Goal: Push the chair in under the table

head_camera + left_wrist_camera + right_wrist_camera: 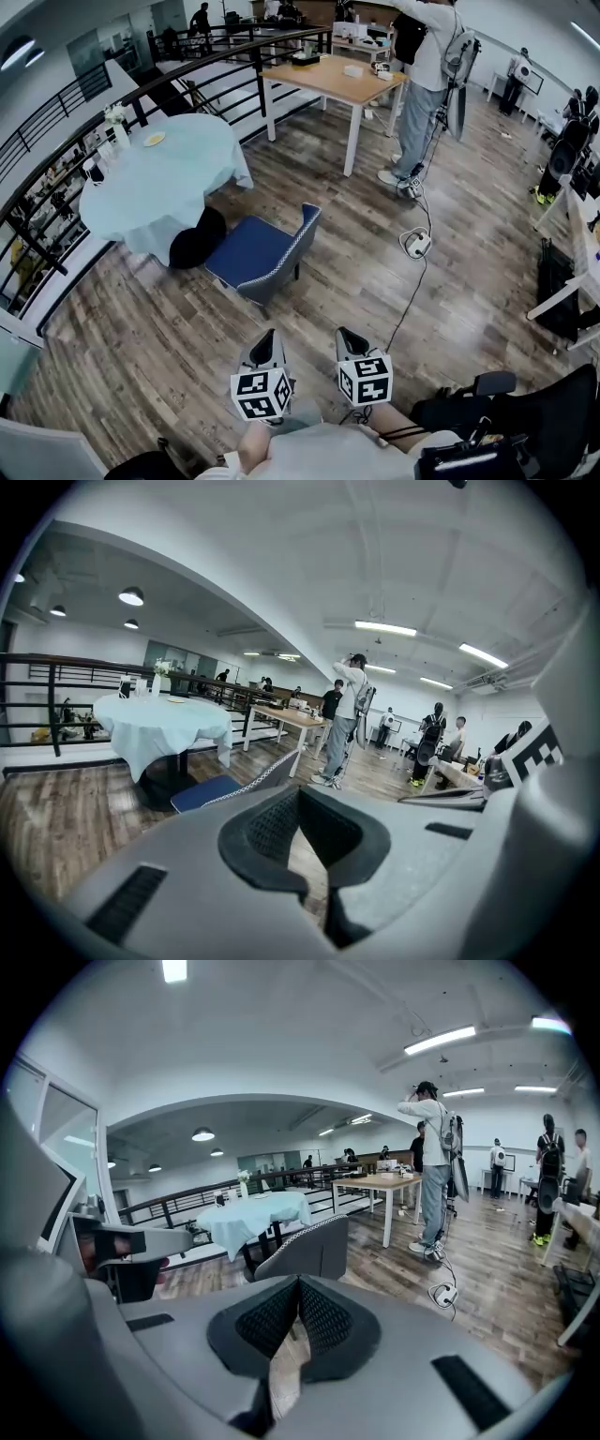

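Left gripper and right gripper are hovering at six o'clock, jaws together, empty. Chair is sitting beside table at eleven o'clock.

The chair has a matt blue cloth seat and a grey woven back with pale dotted trim. The tablecloth is smooth pale fabric. The floor is wood plank with a slight sheen. The railing looks like dark metal. The left gripper and right gripper are matt grey plastic, their pads black and mesh-textured

Head view steeply down, gripper views forward, sharing chair
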`<act>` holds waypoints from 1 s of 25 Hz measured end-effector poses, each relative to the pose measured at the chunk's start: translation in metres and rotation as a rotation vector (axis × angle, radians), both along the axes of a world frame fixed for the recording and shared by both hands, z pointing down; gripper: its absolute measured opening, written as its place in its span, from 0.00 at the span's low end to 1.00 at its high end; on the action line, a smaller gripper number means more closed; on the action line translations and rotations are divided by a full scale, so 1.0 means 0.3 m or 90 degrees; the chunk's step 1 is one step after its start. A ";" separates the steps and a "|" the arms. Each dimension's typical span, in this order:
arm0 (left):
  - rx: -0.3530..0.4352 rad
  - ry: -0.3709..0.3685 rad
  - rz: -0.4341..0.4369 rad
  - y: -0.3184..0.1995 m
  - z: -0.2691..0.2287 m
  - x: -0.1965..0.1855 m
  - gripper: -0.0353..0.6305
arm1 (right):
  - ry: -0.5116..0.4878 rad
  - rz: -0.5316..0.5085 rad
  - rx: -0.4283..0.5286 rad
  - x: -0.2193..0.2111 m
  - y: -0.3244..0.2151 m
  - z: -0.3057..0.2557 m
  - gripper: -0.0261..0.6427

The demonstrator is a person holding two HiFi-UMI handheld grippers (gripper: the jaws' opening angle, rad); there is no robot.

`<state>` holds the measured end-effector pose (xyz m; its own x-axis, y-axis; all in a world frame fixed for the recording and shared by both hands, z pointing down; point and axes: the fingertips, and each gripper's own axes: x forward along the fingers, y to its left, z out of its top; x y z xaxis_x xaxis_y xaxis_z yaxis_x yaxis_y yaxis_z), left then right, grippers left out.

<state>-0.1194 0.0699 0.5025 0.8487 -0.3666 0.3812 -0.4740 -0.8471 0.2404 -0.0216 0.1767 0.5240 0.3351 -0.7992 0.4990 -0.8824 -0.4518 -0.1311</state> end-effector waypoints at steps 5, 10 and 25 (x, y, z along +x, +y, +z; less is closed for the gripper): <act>0.001 -0.003 -0.001 -0.029 0.010 0.042 0.06 | 0.000 -0.001 0.004 0.043 -0.034 0.005 0.06; 0.003 -0.007 -0.002 -0.081 0.025 0.106 0.06 | -0.002 0.003 0.007 0.102 -0.071 0.018 0.06; -0.004 -0.001 0.006 -0.263 0.040 0.411 0.06 | -0.001 -0.003 -0.010 0.388 -0.255 0.036 0.06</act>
